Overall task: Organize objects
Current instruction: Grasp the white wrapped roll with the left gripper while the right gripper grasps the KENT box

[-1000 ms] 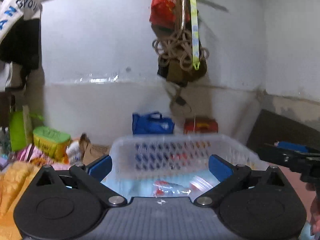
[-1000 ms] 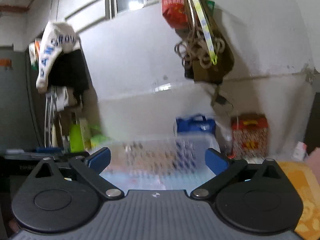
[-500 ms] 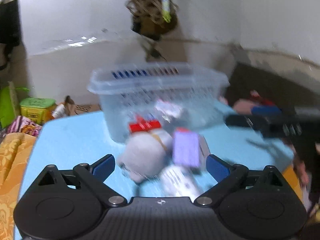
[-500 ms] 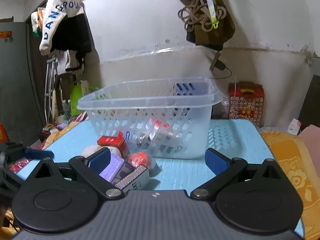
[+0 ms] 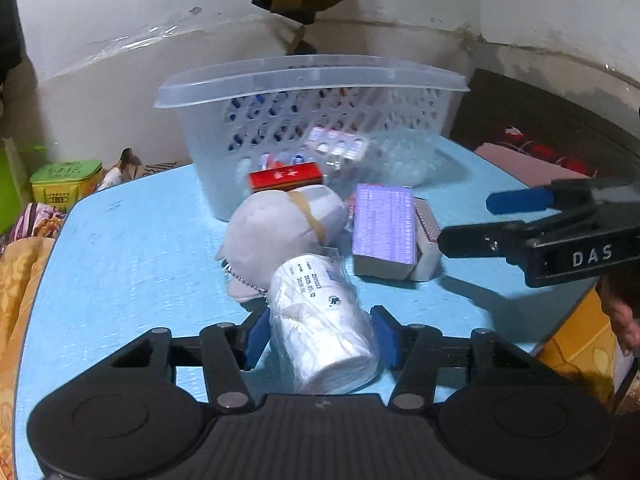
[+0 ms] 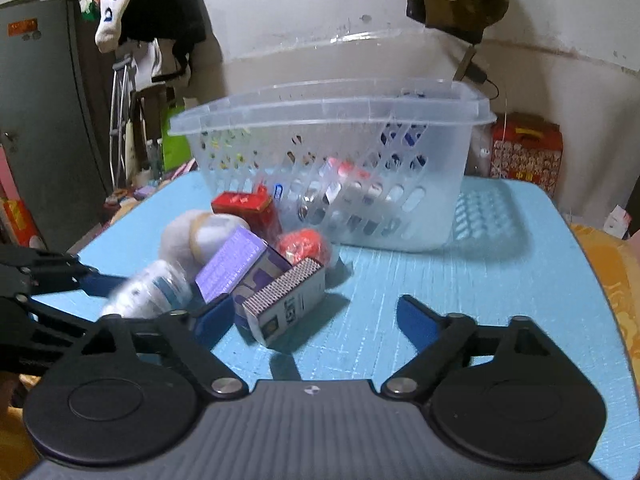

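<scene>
Both tongs are low over the blue table (image 6: 460, 280): the left gripper (image 5: 316, 330) has its blue pads on either side of a white bottle (image 5: 320, 320) wrapped in clear plastic, lying on its side at the lower middle of the left view; the pads sit right at its sides, but whether they already squeeze it cannot be told. The right gripper (image 6: 310, 314) is spread wide with nothing between its fingers, hovering just in front of a small grey box (image 6: 286, 304) at the middle of the right view. Just beyond the bottle lie a grey plush toy (image 5: 280, 228), a purple box (image 5: 382, 226) and a red box (image 5: 286, 174), all heaped against the clear basket (image 5: 312, 80) in the upper middle. The step in hand looks like picking up the bottle; next it likely needs a firm grip, a lift clear of the heap, and a carry over the basket rim.
</scene>
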A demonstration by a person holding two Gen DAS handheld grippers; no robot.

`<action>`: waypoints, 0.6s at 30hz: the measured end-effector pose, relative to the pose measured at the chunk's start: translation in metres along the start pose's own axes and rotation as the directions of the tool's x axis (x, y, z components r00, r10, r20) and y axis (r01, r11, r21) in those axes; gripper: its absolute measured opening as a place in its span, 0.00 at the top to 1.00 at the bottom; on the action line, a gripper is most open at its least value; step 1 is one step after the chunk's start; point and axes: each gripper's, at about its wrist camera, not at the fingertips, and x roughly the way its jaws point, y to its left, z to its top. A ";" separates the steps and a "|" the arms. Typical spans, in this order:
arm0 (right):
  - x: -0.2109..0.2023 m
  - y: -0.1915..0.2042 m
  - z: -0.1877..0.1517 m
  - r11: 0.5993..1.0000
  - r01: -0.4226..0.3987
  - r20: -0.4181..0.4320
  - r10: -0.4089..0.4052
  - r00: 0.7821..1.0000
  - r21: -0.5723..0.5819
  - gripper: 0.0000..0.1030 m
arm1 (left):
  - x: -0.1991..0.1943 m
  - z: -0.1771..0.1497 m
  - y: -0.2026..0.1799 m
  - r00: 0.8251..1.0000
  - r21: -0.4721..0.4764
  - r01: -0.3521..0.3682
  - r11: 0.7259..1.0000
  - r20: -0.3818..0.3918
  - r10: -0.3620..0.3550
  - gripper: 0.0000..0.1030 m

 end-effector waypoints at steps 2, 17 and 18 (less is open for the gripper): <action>0.002 -0.002 0.001 1.000 -0.007 -0.009 0.007 1.000 0.016 0.25 | -0.002 -0.002 -0.002 1.000 0.019 -0.018 1.000 0.014 0.017 0.40; 0.015 -0.008 0.007 0.994 0.088 -0.060 -0.084 0.995 0.058 0.41 | 0.005 -0.004 -0.010 0.999 0.060 -0.041 0.997 -0.003 0.041 0.27; 0.020 -0.009 0.006 0.994 0.089 -0.074 -0.084 0.994 0.066 0.41 | 0.005 -0.004 -0.011 0.999 0.066 -0.045 0.997 -0.005 0.045 0.27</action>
